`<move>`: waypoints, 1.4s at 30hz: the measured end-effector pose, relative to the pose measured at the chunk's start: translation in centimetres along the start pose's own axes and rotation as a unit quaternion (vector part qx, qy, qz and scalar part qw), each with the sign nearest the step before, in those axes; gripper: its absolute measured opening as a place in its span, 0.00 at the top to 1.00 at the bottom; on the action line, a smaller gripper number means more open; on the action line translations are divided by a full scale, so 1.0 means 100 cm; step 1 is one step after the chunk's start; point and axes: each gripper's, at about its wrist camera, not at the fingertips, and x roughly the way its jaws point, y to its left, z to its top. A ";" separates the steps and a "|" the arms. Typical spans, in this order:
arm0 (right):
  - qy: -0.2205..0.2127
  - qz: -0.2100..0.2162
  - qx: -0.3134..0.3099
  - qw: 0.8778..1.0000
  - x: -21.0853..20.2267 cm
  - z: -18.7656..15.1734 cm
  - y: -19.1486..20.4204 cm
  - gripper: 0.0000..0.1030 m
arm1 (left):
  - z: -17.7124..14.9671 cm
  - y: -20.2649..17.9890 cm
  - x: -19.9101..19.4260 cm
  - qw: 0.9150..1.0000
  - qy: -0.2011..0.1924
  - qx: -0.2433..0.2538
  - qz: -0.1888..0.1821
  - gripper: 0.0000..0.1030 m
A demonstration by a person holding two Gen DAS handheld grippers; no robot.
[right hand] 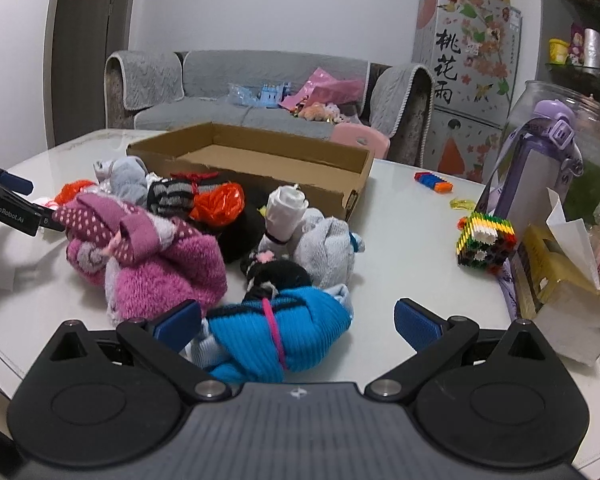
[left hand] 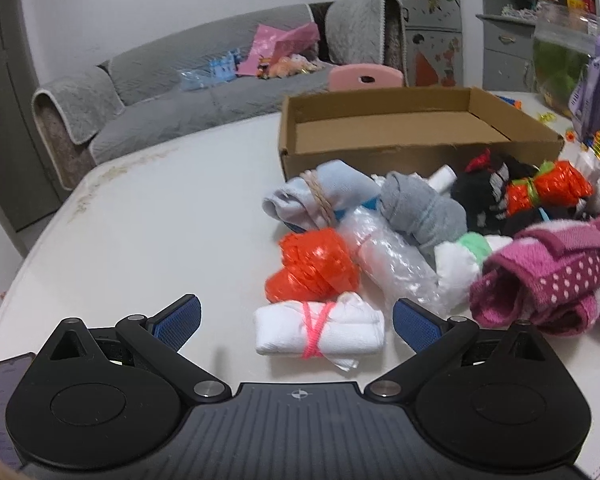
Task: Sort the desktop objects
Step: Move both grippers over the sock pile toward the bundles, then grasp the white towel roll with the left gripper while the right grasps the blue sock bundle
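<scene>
right gripper (right hand: pixel 296 326) spread wide, blue roll (right hand: pixel 284 330) framed between its pads for pickup, not yet pinched | left gripper (left hand: pixel 296 322) spread likewise, white roll (left hand: pixel 320 330) lined up | box (right hand: pixel 260 160) set empty behind pile, judged the sorting target | pile (right hand: pixel 172 232) heaped mid-table

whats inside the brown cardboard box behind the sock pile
The brown cardboard box shows only bare cardboard floor and inner walls in both views. Its near wall hides the front strip of the floor, so something low lying there cannot be ruled out.
</scene>
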 end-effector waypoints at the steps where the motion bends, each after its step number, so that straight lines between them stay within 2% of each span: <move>1: 0.001 0.003 0.002 1.000 0.001 0.001 0.000 0.00 | 0.001 0.000 -0.002 1.000 -0.007 -0.001 0.000 0.00; 5: 0.002 0.008 -0.005 1.000 0.002 0.004 0.004 0.00 | 0.003 0.000 -0.005 1.000 -0.025 -0.006 -0.003 0.00; 12: 0.022 0.010 -0.018 1.000 0.010 0.000 0.009 0.00 | -0.002 -0.002 0.001 1.000 -0.020 0.001 -0.013 0.00; 24: 0.040 0.020 -0.027 0.999 0.018 -0.005 0.016 0.00 | -0.007 -0.011 0.007 1.000 -0.019 0.015 -0.001 0.00; 34: 0.041 0.025 -0.026 0.999 0.019 -0.008 0.015 0.01 | -0.006 -0.009 0.018 1.000 0.008 0.005 -0.013 0.00; 42: 0.038 0.032 -0.021 0.999 0.019 -0.009 0.014 0.07 | -0.006 -0.009 0.019 1.000 0.011 0.003 -0.012 0.00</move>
